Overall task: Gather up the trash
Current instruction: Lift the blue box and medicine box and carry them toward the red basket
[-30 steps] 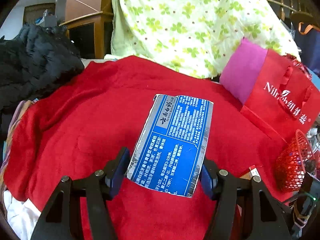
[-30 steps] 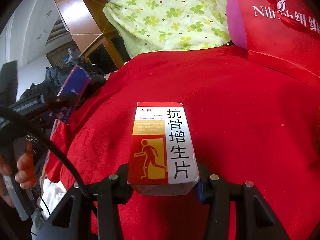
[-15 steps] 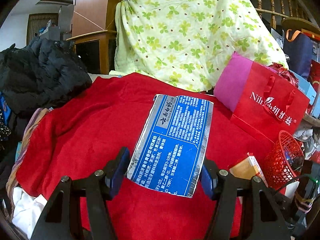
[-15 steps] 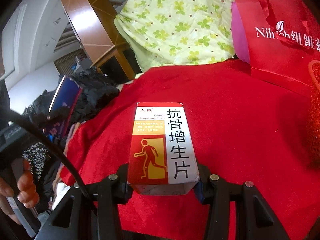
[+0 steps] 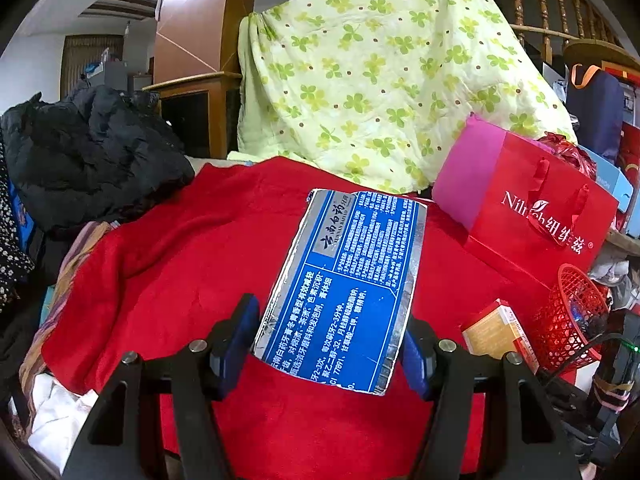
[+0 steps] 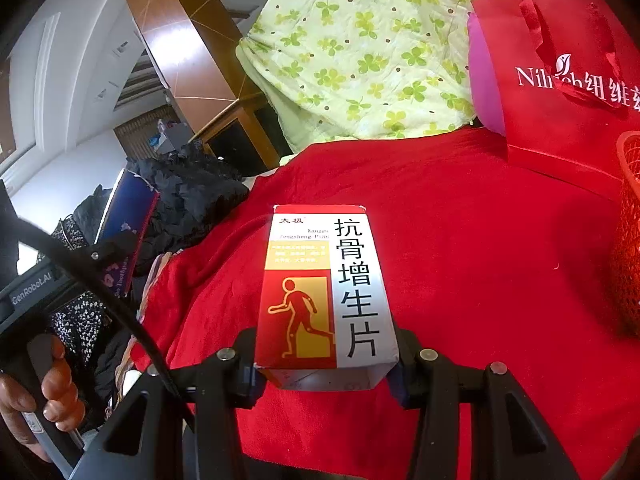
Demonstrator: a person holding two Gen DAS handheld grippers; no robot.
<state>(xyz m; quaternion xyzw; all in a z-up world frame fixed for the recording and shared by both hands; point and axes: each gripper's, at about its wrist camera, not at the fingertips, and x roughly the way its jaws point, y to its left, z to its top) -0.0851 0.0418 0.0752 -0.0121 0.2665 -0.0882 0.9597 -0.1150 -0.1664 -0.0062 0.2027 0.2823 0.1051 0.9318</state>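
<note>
My left gripper [image 5: 328,344] is shut on a flattened blue and silver toothpaste box [image 5: 344,284], held above the red cloth [image 5: 180,272]. My right gripper [image 6: 324,364] is shut on a red, white and yellow medicine box [image 6: 324,292], also held above the red cloth [image 6: 480,248]. That medicine box also shows at the right in the left wrist view [image 5: 496,332], beside a red mesh basket [image 5: 572,316]. The blue box shows at the left in the right wrist view [image 6: 128,224]. The basket's edge [image 6: 628,240] is at the far right there.
A red gift bag [image 5: 532,216] stands at the back right, a green clover quilt [image 5: 380,80] hangs behind. A black jacket [image 5: 88,152] lies at the left. White crumpled material [image 5: 60,416] sits at the cloth's lower left edge. A hand [image 6: 48,400] holds the left gripper.
Both grippers have pulled back and risen from the red cloth with their boxes. The red basket and the gift bag have come further into view at the right.
</note>
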